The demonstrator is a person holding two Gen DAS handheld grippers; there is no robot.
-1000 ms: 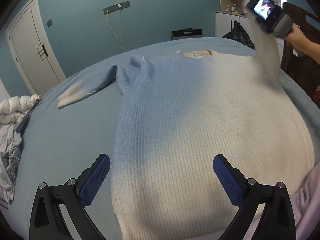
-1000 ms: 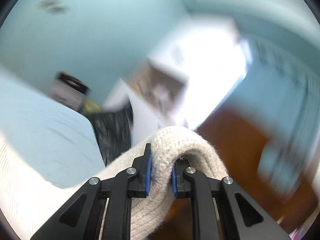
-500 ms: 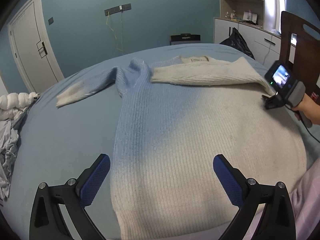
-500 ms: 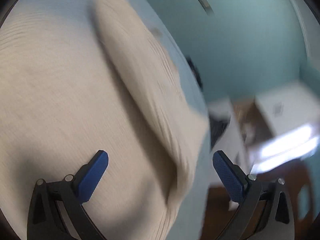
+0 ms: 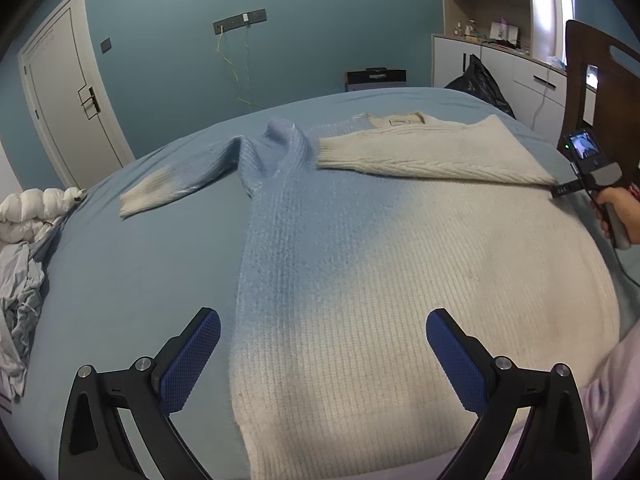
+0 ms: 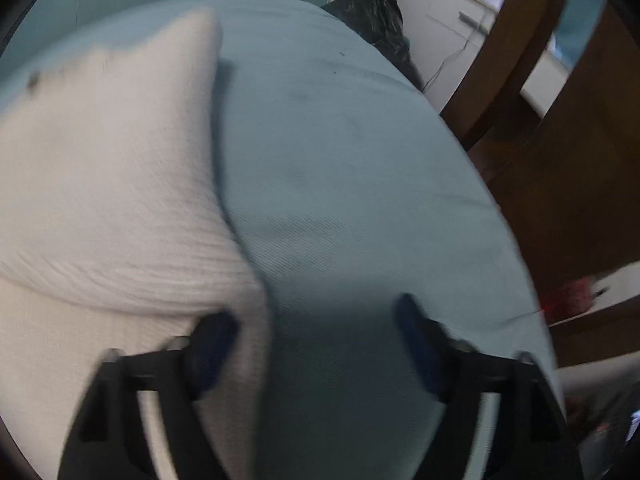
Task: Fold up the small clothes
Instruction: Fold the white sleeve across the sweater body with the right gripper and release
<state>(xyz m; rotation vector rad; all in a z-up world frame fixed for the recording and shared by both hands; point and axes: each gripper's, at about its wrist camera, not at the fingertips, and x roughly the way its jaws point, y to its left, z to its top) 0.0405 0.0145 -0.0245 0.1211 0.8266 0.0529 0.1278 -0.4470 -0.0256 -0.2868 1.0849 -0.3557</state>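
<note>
A knit sweater (image 5: 380,264), blue on its left side and cream on its right, lies flat on the bed (image 5: 120,280). Its cream right sleeve (image 5: 424,156) is folded across the chest. Its blue left sleeve (image 5: 180,180) stretches out to the left. My left gripper (image 5: 320,344) is open and empty above the sweater's hem. My right gripper (image 6: 316,336) is open and empty at the sweater's right edge (image 6: 120,200), over bare sheet (image 6: 360,160); it also shows in the left wrist view (image 5: 560,190), at the far right.
A wooden chair (image 6: 560,140) stands close to the bed's right side. Crumpled grey clothes (image 5: 20,304) and a white duvet (image 5: 32,212) lie at the bed's left edge. A black bag (image 5: 480,84) and white cabinets (image 5: 520,68) stand behind.
My right gripper carried the cream sleeve over the sweater, opened and let it go folded across the chest, then drew back to the sweater's right edge. My left gripper has not moved.
</note>
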